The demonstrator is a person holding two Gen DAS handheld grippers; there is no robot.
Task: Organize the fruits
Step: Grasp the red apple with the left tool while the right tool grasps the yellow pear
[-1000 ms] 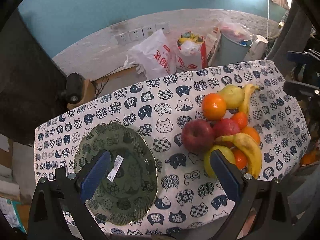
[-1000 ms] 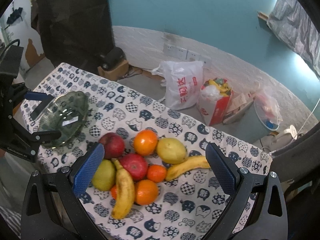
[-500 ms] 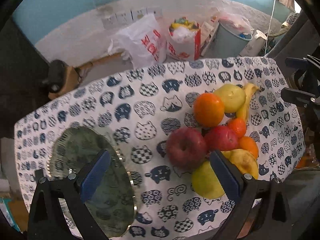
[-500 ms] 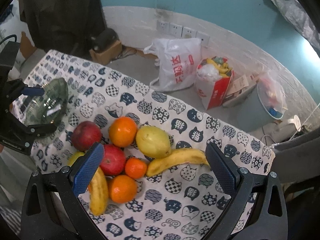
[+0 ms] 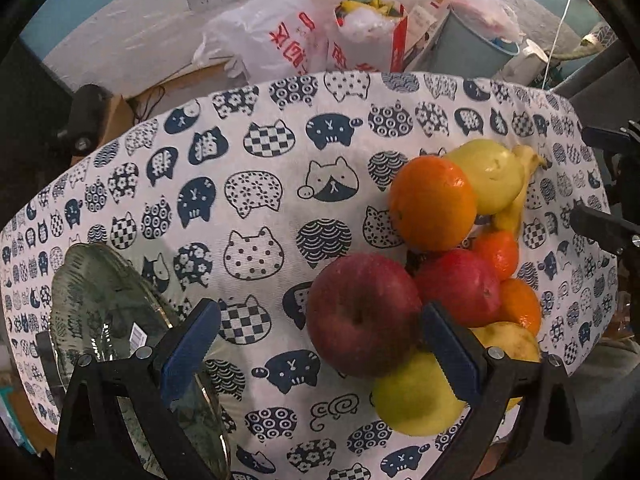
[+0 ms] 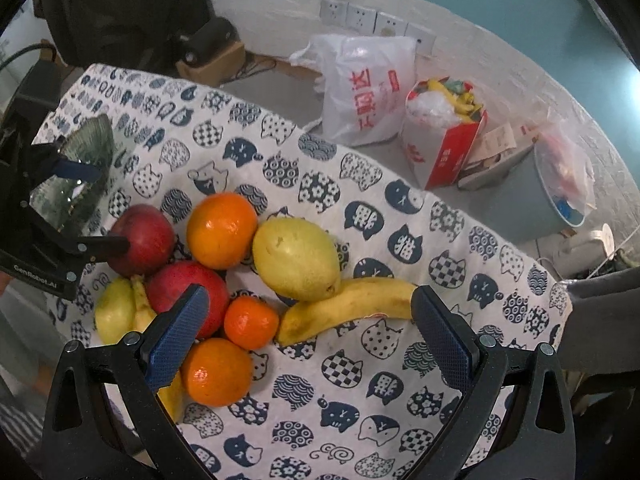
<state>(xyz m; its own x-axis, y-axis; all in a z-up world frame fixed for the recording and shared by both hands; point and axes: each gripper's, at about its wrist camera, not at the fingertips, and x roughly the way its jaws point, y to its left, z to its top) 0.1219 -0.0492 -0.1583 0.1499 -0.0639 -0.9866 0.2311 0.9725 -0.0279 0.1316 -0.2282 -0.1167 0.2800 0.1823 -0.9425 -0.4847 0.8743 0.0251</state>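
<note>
1. Closest to my left camera, the left gripper [image 5: 320, 354] has its blue-padded fingers spread wide apart with nothing between them, hovering over the white tablecloth printed with navy cat faces [image 5: 256, 184].
2. Under its left finger I see the clear green-tinted glass plate with a barcode sticker [image 5: 108, 312], lying on the cloth's left part with no fruit on it.
3. By its right finger sits the big dark-red apple [image 5: 362, 314], touching a yellow-green pear [image 5: 416, 400] and a second red apple [image 5: 460, 288].
4. My right gripper [image 6: 308, 342] is also spread wide and holds nothing; it hangs above the fruit pile, with a small orange mandarin [image 6: 251, 322] and a larger orange [image 6: 216, 372] near its left finger.
5. Just past them lies a curved yellow banana [image 6: 344, 312], touching a large yellow-green pear [image 6: 296, 258]; a round orange [image 6: 222, 230] sits beside that pear.
6. All the fruit is clustered on the cloth, apart from the plate.
7. Beyond the table's far edge, on the floor, I see a white plastic bag with red lettering [image 6: 368, 88], a red-and-white carton stuffed with scraps [image 6: 440, 136] and a grey-blue bin lined with plastic [image 6: 540, 184].
8. Farthest back is a whitewashed lower wall with a row of white sockets [image 6: 376, 20] under teal paint.
</note>
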